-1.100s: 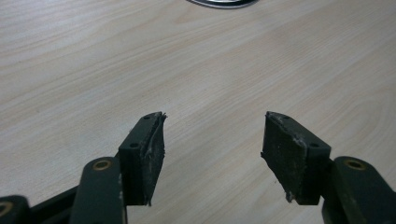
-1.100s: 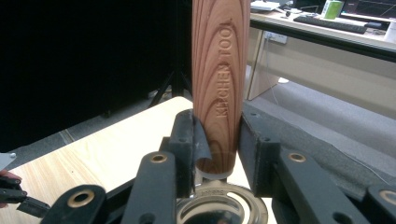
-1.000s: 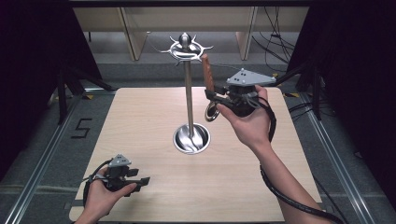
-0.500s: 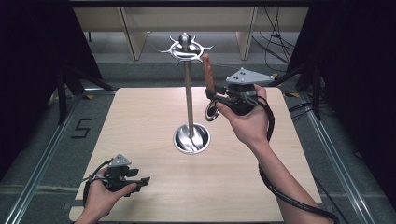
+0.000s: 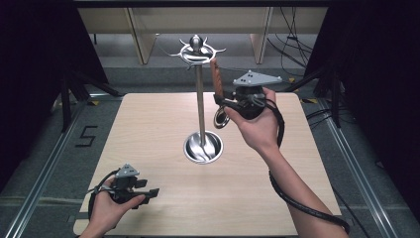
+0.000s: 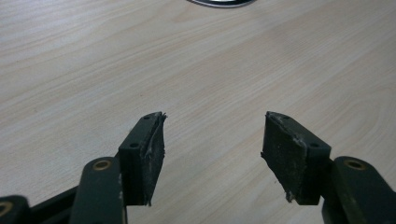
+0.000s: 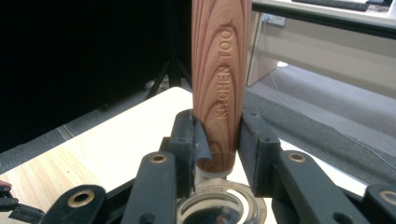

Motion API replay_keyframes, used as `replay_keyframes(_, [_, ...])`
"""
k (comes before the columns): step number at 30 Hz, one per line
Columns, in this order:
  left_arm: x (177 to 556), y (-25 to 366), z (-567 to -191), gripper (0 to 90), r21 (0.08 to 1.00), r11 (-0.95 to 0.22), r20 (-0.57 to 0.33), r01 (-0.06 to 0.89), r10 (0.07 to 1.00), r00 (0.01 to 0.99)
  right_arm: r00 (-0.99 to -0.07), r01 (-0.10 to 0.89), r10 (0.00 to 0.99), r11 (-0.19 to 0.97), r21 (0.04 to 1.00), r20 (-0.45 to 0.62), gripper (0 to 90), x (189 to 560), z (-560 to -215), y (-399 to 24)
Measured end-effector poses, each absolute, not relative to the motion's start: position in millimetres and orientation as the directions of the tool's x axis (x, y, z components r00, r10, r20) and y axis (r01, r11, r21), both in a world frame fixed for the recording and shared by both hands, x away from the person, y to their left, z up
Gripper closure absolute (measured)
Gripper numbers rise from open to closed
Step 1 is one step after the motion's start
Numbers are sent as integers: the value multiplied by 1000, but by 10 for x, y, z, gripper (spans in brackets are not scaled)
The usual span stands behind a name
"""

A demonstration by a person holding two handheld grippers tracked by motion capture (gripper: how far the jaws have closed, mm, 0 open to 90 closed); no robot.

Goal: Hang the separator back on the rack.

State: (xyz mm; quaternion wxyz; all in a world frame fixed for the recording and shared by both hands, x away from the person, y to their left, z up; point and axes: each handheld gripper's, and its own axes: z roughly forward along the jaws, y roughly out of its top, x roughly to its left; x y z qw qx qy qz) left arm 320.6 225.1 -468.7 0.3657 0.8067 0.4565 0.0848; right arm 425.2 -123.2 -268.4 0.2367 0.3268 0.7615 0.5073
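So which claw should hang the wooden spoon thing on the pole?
Probably the right claw: it already grips the wooden-handled tool up beside the stand's hooks. The left claw is open, low over the table.

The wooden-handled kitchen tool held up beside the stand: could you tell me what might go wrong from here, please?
1. The right gripper clamps the wooden-handled kitchen tool only at the handle's lower end, so it could pivot or slip between the fingers.
2. The handle tip sits close to the hooks of the tall stand; a nudge might rock or tip it.
3. The left gripper is open, low over the table, away from the stand, so nothing steadies the base.
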Motion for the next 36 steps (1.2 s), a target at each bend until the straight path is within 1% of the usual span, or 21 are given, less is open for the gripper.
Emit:
replay_keyframes(3, [3202, 2252, -4685, 382, 668, -317, -192, 673, 801, 568, -674, 275, 739, 255, 927, -3, 691, 4282, -2715, -1178])
replay_keyframes(6, [3208, 2263, -4688, 382, 664, -320, -189, 676, 803, 565, -671, 276, 741, 249, 928, 1, 688, 4278, -2724, -1167])
replay_keyframes(9, [3208, 2263, -4686, 382, 666, -320, -190, 674, 801, 568, -674, 263, 739, 247, 933, -6, 620, 4271, -2755, -1185])
replay_keyframes(11, [3207, 2262, -4684, 382, 665, -321, -196, 675, 797, 572, -675, 266, 738, 242, 933, 2, 591, 4238, -2767, -1215])
replay_keyframes(12, [3207, 2259, -4686, 382, 667, -316, -198, 675, 799, 568, -684, 243, 729, 250, 937, -18, 570, 4232, -2778, -1249])
replay_keyframes(14, [3211, 2260, -4690, 382, 665, -317, -189, 676, 804, 563, -684, 254, 729, 253, 934, -12, 549, 4183, -2799, -1310])
replay_keyframes(15, [3211, 2264, -4688, 382, 665, -319, -188, 675, 804, 565, -684, 231, 729, 270, 935, -42, 542, 4180, -2809, -1353])
replay_keyframes(17, [3208, 2271, -4683, 382, 666, -319, -194, 674, 799, 570, -679, 248, 733, 269, 931, -31, 519, 4143, -2863, -1447])
replay_keyframes(18, [3210, 2267, -4687, 382, 670, -310, -189, 674, 807, 560, -673, 247, 738, 281, 927, -45, 510, 4130, -2895, -1508])
replay_keyframes(19, [3209, 2265, -4688, 383, 671, -305, -195, 676, 806, 558, -672, 268, 740, 284, 920, -32, 492, 4094, -2982, -1636])
replay_keyframes(21, [3211, 2265, -4687, 383, 672, -305, -194, 675, 807, 558, -667, 276, 744, 293, 915, -37, 480, 4079, -3016, -1695])
replay_keyframes(22, [3211, 2265, -4688, 383, 672, -304, -195, 675, 808, 557, -653, 309, 757, 286, 907, -16, 463, 4046, -3112, -1793])
replay_keyframes(23, [3212, 2264, -4688, 383, 672, -302, -195, 676, 808, 555, -656, 312, 754, 304, 900, -27, 463, 4035, -3158, -1864])
replay_keyframes(26, [3215, 2262, -4692, 383, 672, -300, -193, 677, 811, 552, -617, 379, 787, 279, 882, 16, 463, 3963, -3409, -2096])
replay_keyframes(27, [3213, 2261, -4689, 383, 672, -299, -197, 677, 810, 553, -603, 410, 797, 286, 866, 22, 464, 3926, -3598, -2253])
replay_keyframes(28, [3216, 2262, -4691, 383, 671, -302, -195, 677, 809, 554, -603, 410, 797, 286, 866, 22, 464, 3926, -3598, -2253])
replay_keyframes(29, [3219, 2260, -4696, 383, 672, -302, -187, 677, 814, 550, -596, 426, 803, 284, 859, 30, 464, 3906, -3672, -2308])
replay_keyframes(32, [3220, 2264, -4695, 383, 672, -300, -193, 678, 813, 550, -557, 508, 826, 251, 824, 91, 464, 3804, -3974, -2495])
replay_keyframes(36, [3223, 2264, -4698, 383, 673, -298, -197, 677, 810, 553, -536, 550, 839, 265, 792, 91, 468, 3737, -4270, -2692])
